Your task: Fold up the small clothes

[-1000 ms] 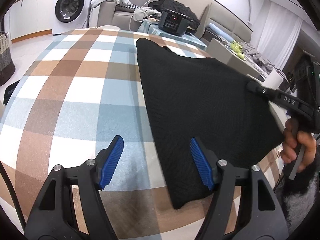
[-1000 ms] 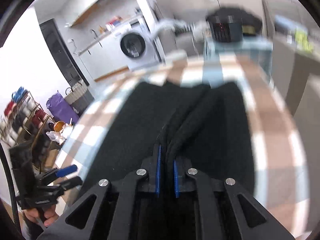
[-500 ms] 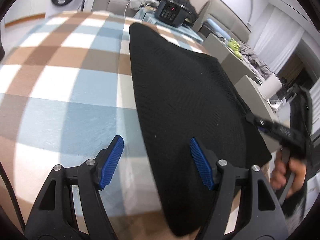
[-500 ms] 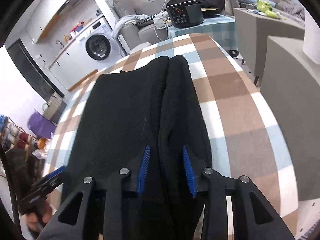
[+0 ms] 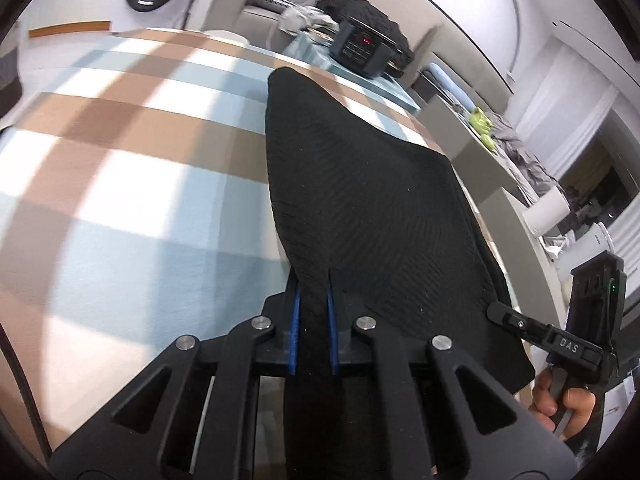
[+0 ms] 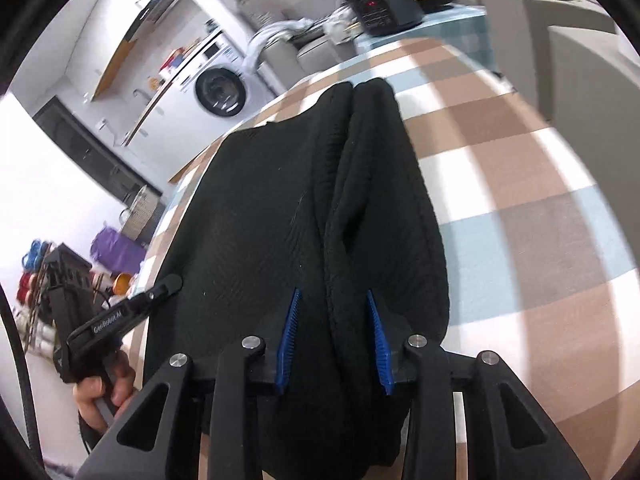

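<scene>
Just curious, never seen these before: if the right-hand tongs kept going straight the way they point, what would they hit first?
The black garment itself: a raised fold of it already sits between the right tongs, which stand apart. Past it lies the checked tablecloth, though depth is hard to judge.

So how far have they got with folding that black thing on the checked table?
Done: the black garment lies lengthwise on the checked tablecloth, one long side already doubled over. In hand: the left hand-held gripper is clamped on the near edge; the right hand-held gripper straddles its fold, not pinching. Left: the crosswise fold into a compact bundle.
</scene>
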{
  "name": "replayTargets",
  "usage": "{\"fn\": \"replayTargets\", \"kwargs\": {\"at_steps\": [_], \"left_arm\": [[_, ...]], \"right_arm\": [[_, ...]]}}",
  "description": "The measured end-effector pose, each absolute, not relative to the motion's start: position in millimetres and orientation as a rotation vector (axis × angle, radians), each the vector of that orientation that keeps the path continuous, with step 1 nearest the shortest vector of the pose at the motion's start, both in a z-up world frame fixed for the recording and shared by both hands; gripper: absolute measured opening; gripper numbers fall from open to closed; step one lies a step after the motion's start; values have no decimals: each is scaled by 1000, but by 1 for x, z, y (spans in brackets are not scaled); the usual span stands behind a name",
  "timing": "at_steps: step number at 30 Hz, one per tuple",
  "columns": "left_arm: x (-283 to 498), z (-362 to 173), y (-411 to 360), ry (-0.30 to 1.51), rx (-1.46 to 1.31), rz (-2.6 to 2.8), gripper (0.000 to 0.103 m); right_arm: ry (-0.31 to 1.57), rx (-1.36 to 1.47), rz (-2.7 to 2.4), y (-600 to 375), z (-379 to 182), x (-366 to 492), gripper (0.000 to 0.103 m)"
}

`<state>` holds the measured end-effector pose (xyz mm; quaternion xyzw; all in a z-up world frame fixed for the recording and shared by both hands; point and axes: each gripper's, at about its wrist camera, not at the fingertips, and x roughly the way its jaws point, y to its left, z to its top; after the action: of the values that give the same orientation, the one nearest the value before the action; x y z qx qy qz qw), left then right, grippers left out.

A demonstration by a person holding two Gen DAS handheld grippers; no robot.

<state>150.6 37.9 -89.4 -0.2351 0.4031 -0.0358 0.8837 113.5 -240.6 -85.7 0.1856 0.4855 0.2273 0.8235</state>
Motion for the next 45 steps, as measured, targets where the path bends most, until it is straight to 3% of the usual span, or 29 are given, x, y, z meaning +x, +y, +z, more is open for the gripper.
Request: {"fn": "replayTargets", "kwargs": {"at_steps": [5,7,8,9,13,17,20,23,33,40,45], "left_arm": [[119,-87,72,846,-474,11,9],[112,-88,82,856,-487,52,19],[110,-88,87,862,-495,70,22],[108,-88,91,859,-505,79,26],[99,-82,103,835,-527,97,36],[91,-76,97,820,-504,91,47],[93,-75,88,829,-483,76,48],[89,-73,77,834,-459,52,48],[66,-54,18,775,-289,-85,51],[57,-74,-18,841,-130,-157,53],[44,-87,-18,872,-112,-168,53]], "right_arm": [[1068,346,622,-190,-85,107,34],[1057,316,638,-179,-84,108,34],[1041,283,633,-173,-83,109,30],[1032,270,633,-170,-82,111,17],[903,226,662,-167,-43,107,10],[947,191,555,-174,-47,115,10],[1060,248,519,-182,-79,125,14],[1038,318,548,-196,-76,116,21],[996,266,526,-208,-69,91,25],[923,300,500,-193,-50,153,26],[1013,297,526,-168,-70,201,31]]}}
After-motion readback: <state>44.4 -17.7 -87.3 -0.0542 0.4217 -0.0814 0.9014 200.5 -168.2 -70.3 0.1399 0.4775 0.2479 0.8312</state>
